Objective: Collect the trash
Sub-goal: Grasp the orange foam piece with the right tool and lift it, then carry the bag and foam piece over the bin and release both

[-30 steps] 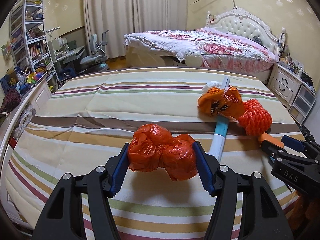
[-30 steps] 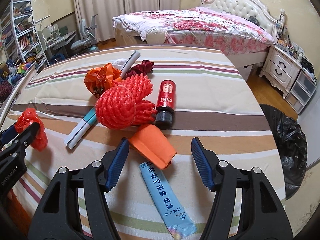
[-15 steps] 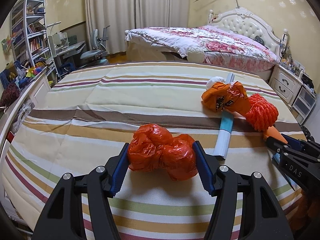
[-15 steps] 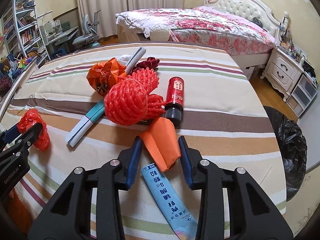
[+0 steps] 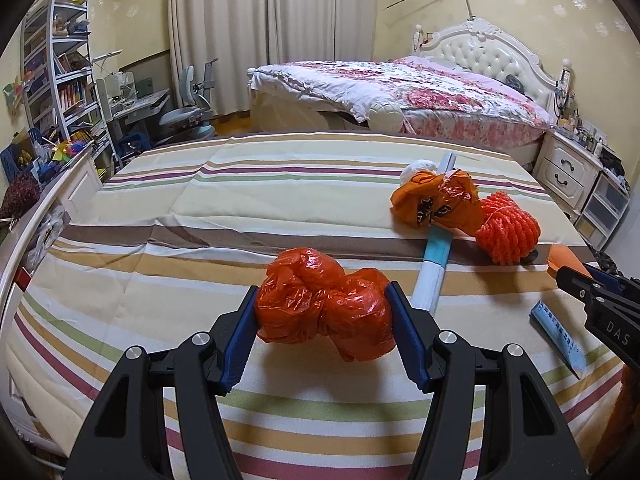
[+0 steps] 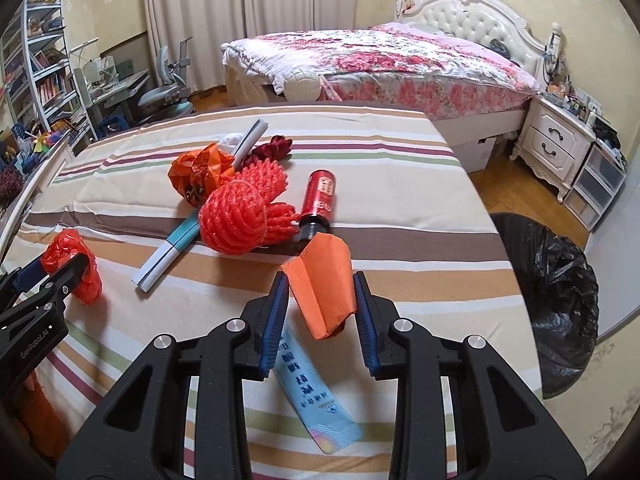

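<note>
Left hand-held gripper (image 5: 324, 320) clamps red bag (image 5: 324, 312); right hand-held gripper (image 6: 320, 300) (just closed) pinches orange paper (image 6: 322, 284).

I read "DAS" in white on the black body of the right gripper (image 5: 576, 280), and "GenRobot.AI" on the left gripper (image 6: 60, 268). The blue sachet (image 6: 312, 396) beneath my right tongs carries printed characters, too small to read.

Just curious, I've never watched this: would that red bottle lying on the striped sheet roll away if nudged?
Probably: the red bottle lies on its side and looks round. The soft striped sheet might slow it, and the orange net ball beside it could block it.
</note>
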The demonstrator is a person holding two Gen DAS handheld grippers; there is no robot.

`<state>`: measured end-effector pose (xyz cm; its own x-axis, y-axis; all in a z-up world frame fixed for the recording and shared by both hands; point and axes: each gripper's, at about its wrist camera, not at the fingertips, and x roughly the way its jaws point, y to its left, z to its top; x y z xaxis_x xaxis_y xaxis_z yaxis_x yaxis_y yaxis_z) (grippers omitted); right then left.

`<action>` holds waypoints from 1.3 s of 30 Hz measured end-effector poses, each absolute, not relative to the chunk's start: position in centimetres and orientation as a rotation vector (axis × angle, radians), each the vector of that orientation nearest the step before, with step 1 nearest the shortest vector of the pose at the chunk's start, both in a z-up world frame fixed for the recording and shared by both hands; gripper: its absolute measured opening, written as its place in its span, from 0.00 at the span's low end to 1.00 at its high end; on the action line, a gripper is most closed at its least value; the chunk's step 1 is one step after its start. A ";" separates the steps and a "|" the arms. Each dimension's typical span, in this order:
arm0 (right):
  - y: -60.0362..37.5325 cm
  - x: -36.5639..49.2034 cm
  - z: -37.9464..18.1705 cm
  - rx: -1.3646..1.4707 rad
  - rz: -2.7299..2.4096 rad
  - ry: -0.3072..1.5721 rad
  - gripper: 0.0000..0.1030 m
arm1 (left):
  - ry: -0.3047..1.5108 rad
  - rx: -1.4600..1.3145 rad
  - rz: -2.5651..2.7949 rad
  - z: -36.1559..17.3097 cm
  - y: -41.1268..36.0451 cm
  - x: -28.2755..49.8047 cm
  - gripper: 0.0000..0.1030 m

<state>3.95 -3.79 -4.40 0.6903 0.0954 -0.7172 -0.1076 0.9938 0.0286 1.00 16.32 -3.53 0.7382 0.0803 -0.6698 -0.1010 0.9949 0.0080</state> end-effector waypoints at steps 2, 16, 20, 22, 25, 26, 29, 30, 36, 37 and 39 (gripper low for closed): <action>-4.4 3.6 -4.1 -0.011 0.104 0.791 0.31 | 0.725 -0.024 0.090 -3.2 15.8 0.8 0.59; -11.6 1.5 -2.1 0.037 -0.041 0.710 0.31 | 0.653 0.026 -0.064 -0.6 8.2 0.7 0.59; -14.7 1.2 -1.8 0.062 -0.109 0.692 0.31 | 0.631 0.043 -0.129 0.0 5.1 1.4 0.59; -16.1 1.2 -1.8 0.069 -0.142 0.684 0.31 | 0.618 0.053 -0.157 0.2 3.7 1.8 0.59; -18.2 1.2 -2.0 0.080 -0.192 0.676 0.31 | 0.601 0.071 -0.200 0.4 1.3 2.4 0.59; -18.7 1.2 -2.0 0.085 -0.204 0.674 0.31 | 0.598 0.077 -0.213 0.4 0.6 2.6 0.59; -20.4 1.4 -2.3 0.094 -0.244 0.666 0.31 | 0.587 0.096 -0.250 0.5 -2.0 3.3 0.59; -20.8 1.4 -2.4 0.095 -0.257 0.666 0.31 | 0.585 0.105 -0.261 0.6 -2.9 3.6 0.59; -23.8 2.0 -3.4 0.136 -0.311 0.670 0.31 | 0.588 0.138 -0.314 0.0 -6.7 5.0 0.59; -24.4 2.2 -3.7 0.148 -0.318 0.673 0.31 | 0.589 0.143 -0.322 -0.2 -7.3 5.2 0.59; -25.2 2.6 -4.1 0.165 -0.330 0.676 0.31 | 0.589 0.152 -0.334 -0.4 -8.2 5.7 0.59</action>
